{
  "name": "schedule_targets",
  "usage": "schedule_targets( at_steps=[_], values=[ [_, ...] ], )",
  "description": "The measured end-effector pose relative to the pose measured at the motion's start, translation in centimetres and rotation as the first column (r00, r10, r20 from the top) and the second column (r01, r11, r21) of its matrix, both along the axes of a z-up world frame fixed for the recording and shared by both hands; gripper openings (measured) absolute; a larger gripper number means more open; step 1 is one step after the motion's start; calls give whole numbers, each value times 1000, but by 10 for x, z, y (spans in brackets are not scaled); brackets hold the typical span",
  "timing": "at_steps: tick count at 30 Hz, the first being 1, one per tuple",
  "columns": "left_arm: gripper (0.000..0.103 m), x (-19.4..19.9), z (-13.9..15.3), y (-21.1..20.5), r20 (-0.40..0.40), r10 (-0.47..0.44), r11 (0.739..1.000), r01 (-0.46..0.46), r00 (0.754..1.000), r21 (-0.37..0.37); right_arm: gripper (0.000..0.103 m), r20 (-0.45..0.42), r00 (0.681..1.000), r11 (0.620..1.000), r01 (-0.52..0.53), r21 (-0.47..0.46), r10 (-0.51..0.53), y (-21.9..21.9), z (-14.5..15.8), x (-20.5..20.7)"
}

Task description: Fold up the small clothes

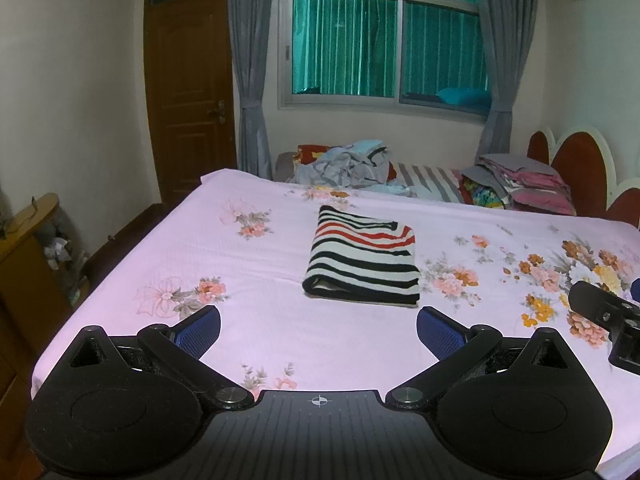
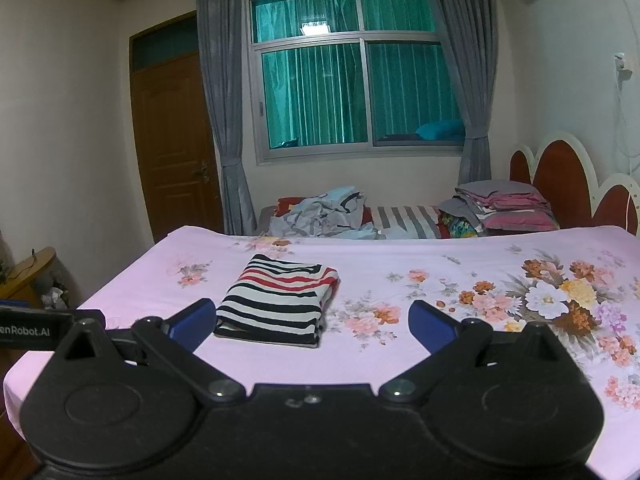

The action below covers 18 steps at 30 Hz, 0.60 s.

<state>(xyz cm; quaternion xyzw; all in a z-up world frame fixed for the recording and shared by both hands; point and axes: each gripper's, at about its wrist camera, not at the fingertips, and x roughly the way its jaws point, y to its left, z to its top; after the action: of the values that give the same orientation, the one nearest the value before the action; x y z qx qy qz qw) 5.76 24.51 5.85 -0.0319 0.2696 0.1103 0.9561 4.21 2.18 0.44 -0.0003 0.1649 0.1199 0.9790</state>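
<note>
Nearest me, my left gripper [image 1: 318, 330] hangs released, blue pads spread wide over the pink floral bedsheet [image 1: 260, 332], gripping nothing. My right gripper [image 2: 312, 322] is likewise let go, jaws apart, just beside it. The striped garment [image 1: 362, 258] lies folded into a tidy rectangle mid-bed, ahead of both tools and touching neither, so I judge this piece finished. A heap of unfolded clothes [image 1: 344, 164] waits at the far edge, likely next.

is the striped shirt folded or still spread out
Folded: the striped shirt lies as a compact rectangle on the bed sheet, layers showing at its near edge.
</note>
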Motion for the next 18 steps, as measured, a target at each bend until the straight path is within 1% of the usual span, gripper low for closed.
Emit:
schedule_targets(
  at_steps=[18],
  values=[
    [103, 0, 0, 3, -1, -3, 1000, 3, 1000, -2, 103, -4, 1000, 1000, -3, -5, 3, 7, 1, -3]
  ],
)
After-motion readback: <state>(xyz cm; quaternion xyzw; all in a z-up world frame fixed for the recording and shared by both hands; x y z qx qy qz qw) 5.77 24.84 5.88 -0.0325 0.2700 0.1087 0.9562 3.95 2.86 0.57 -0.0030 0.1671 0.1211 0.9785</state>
